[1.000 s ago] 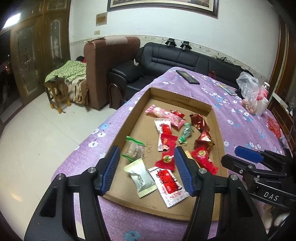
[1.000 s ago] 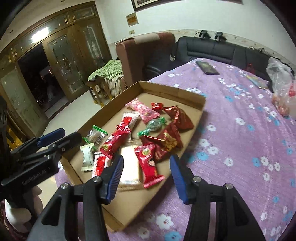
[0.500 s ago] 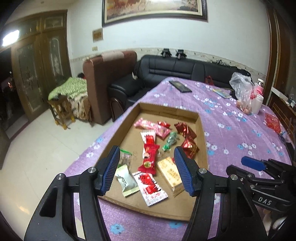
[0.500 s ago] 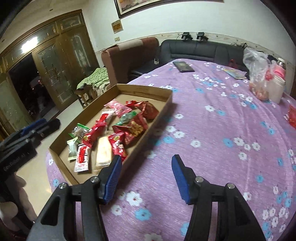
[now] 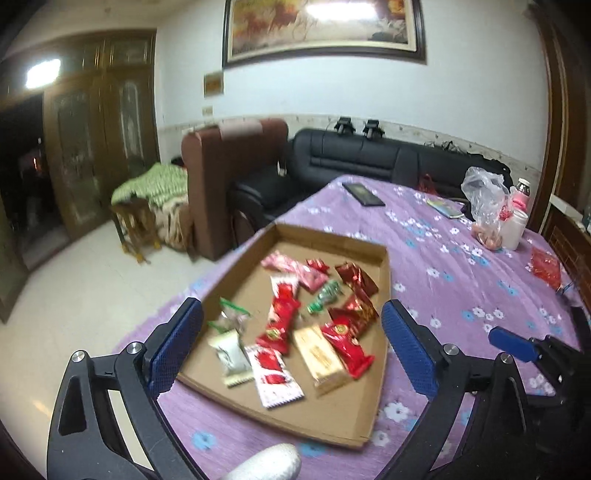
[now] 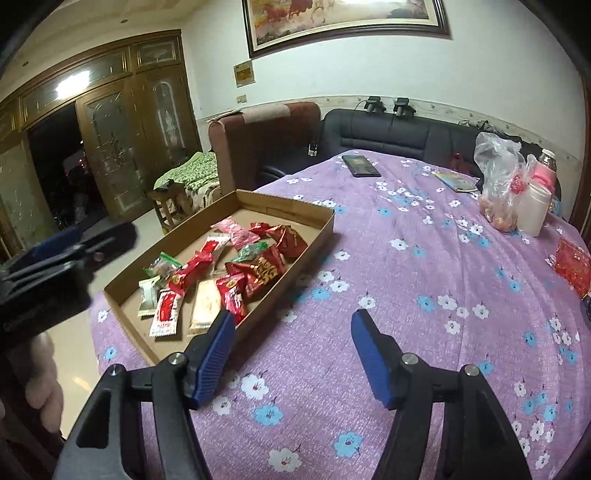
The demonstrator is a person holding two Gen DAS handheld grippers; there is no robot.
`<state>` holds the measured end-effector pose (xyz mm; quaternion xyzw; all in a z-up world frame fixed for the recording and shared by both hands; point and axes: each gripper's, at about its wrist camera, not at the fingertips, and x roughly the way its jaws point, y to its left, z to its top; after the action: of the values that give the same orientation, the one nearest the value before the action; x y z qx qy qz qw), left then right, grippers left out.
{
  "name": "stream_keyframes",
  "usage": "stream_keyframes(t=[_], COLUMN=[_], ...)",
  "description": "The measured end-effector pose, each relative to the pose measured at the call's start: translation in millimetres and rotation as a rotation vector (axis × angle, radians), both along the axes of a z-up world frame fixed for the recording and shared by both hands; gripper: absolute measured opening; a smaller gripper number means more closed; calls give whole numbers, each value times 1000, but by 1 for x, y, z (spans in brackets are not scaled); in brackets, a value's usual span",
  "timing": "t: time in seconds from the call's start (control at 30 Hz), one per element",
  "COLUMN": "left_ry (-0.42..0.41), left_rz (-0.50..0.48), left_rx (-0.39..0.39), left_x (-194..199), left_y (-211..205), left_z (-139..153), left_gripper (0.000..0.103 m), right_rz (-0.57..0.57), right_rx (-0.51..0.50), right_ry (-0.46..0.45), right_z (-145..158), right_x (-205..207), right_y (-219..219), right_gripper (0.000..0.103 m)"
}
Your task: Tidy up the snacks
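Purple tablecloth point(image 6: 424, 280), snack tray point(image 5: 332, 242) ahead of left hand-held gripper point(image 5: 291, 347)

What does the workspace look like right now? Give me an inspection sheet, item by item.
Surface: table under a purple floral cloth.
Job's things: shallow cardboard tray near the table's left edge, holding loose wrapped snacks: red packets, a pink packet, a green candy, a beige bar, a white packet.
Clutter: dark flat device, booklet, clear plastic bag, white bottle, red packet at the right edge.
Grippers: left gripper with jaws open above the tray's near end; right gripper with jaws open over the cloth beside the tray; both empty.
Cables: nothing seen.
Surroundings: black sofa, brown armchair, wooden doors, framed painting.
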<state>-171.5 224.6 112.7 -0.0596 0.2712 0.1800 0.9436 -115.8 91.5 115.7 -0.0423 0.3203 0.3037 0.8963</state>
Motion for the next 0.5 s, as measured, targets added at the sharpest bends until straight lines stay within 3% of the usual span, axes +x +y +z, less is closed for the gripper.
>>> stream_keyframes(t=[0.5], left_ry=[63], left_rz=[27], left_rx=[-33], left_x=[7], left_y=[13], left_z=[-18], left_gripper=[98], right_rz=[65], right_rx=[-75], right_ry=[23], right_z=[-17], right_x=[-9], right_y=[26], right_gripper=[68])
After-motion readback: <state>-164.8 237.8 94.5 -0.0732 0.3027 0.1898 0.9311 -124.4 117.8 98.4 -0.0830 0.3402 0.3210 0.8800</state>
